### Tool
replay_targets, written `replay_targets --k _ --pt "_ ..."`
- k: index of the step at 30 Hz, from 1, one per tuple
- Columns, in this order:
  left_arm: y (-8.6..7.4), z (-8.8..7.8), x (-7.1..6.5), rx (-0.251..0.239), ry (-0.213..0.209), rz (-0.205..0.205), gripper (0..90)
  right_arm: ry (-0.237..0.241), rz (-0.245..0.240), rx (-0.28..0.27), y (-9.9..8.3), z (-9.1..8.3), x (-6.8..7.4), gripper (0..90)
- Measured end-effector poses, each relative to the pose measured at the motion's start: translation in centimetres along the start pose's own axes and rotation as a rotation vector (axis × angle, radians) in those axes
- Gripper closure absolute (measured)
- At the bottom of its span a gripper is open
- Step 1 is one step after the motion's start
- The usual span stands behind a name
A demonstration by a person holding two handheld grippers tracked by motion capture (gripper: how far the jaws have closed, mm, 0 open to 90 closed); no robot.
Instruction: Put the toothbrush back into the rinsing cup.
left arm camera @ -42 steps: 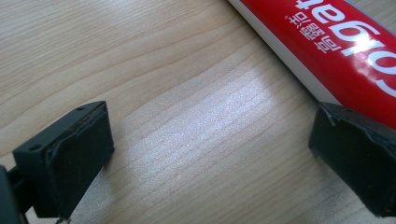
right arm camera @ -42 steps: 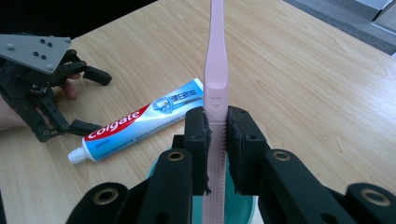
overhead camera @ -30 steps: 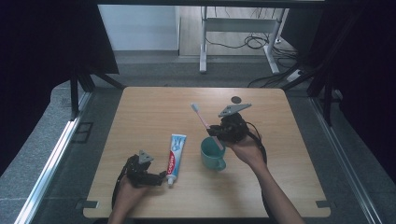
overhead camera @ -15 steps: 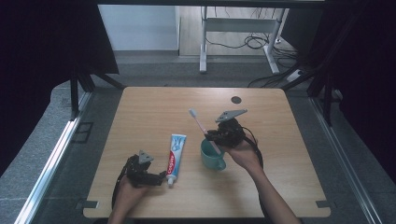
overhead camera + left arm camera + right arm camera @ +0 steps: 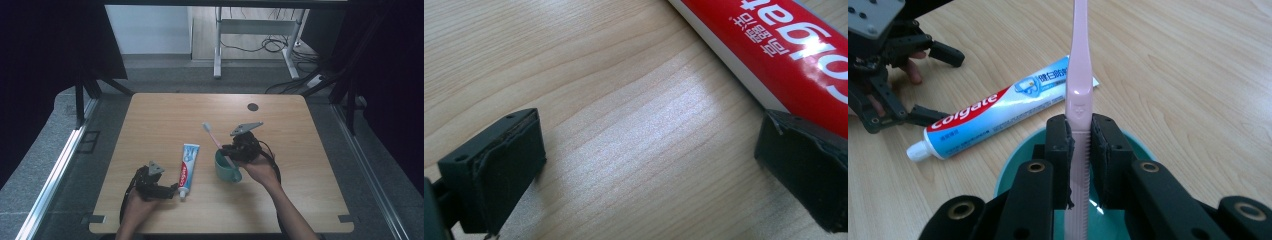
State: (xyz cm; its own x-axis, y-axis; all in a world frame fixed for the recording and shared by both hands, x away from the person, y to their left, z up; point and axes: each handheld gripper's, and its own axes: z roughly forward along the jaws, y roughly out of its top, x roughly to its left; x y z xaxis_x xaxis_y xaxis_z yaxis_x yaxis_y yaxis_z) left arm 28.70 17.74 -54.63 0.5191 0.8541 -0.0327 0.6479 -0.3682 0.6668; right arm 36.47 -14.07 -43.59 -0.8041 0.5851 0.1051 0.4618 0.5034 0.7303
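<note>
Right gripper view: your right gripper (image 5: pixel 1080 137) clamps the pink toothbrush (image 5: pixel 1080 75) above the teal cup (image 5: pixel 227 168). Lower it in, then release. Left gripper (image 5: pixel 649 160), jaws apart, rests beside the toothpaste tube (image 5: pixel 186 163).

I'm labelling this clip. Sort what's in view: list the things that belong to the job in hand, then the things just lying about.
In the job:
- pink toothbrush, clamped in the right gripper
- teal cup, directly under that toothbrush
- toothpaste tube, lying flat beside the open left gripper

Lying about:
- dark round spot near the far edge of the table
- cables on the floor beyond
</note>
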Motion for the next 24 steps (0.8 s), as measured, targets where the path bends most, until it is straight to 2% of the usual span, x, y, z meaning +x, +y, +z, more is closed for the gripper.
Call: replay_targets --k 24 --pt "0.0 0.0 0.0 0.002 -0.001 0.002 0.0 0.011 0.024 0.048 -2.2 0.8 -0.7 77.6"
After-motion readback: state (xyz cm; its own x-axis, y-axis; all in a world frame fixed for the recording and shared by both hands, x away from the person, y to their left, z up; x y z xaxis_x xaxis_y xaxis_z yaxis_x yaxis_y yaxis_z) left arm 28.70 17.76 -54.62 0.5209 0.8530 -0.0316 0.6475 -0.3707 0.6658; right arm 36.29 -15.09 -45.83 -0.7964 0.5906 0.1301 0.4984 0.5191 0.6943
